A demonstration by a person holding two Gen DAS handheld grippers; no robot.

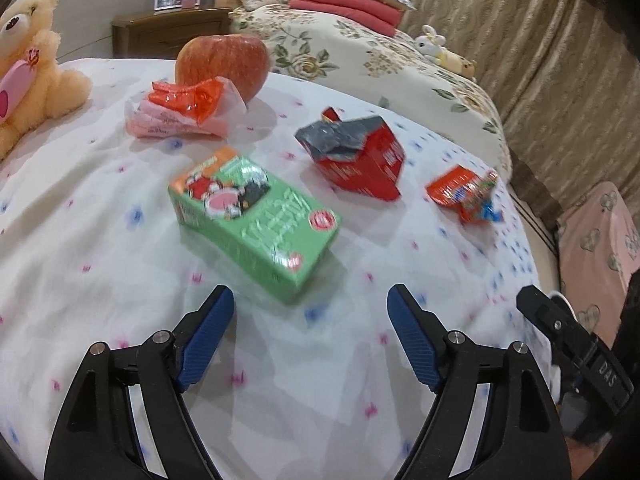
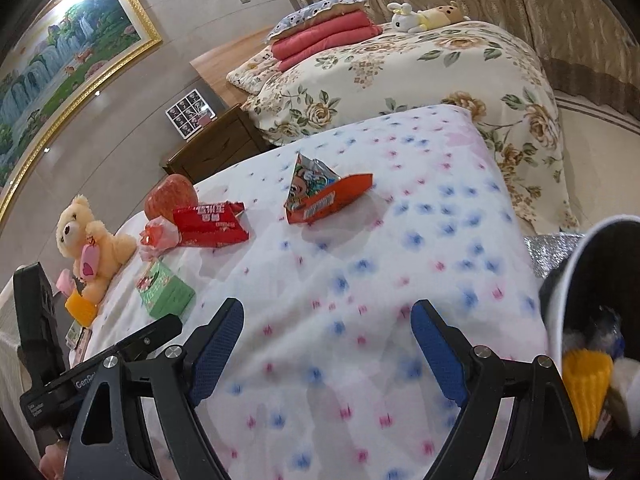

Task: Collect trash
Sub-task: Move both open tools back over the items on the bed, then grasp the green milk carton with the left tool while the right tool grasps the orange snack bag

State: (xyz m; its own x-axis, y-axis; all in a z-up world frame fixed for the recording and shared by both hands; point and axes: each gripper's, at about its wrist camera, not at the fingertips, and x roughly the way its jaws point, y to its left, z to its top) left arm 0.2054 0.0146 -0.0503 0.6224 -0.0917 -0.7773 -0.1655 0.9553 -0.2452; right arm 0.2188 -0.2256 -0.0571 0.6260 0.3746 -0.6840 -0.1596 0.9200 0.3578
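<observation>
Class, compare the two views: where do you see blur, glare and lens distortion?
Left wrist view: the green box is motion-smeared and the bed edge bows from the fisheye lens. Right wrist view: glare washes out the painting top, and the cloth's dots smear.

Your left wrist camera looks steeply down past its gripper [image 1: 310, 344] at the bed [image 1: 100, 240], with the green box [image 1: 256, 220] close ahead. Your right wrist camera, further back toward the bed's corner, faces across it. You get that box [image 2: 166, 294], the apple [image 1: 222, 64] and the teddy [image 1: 28, 60] in both views
</observation>
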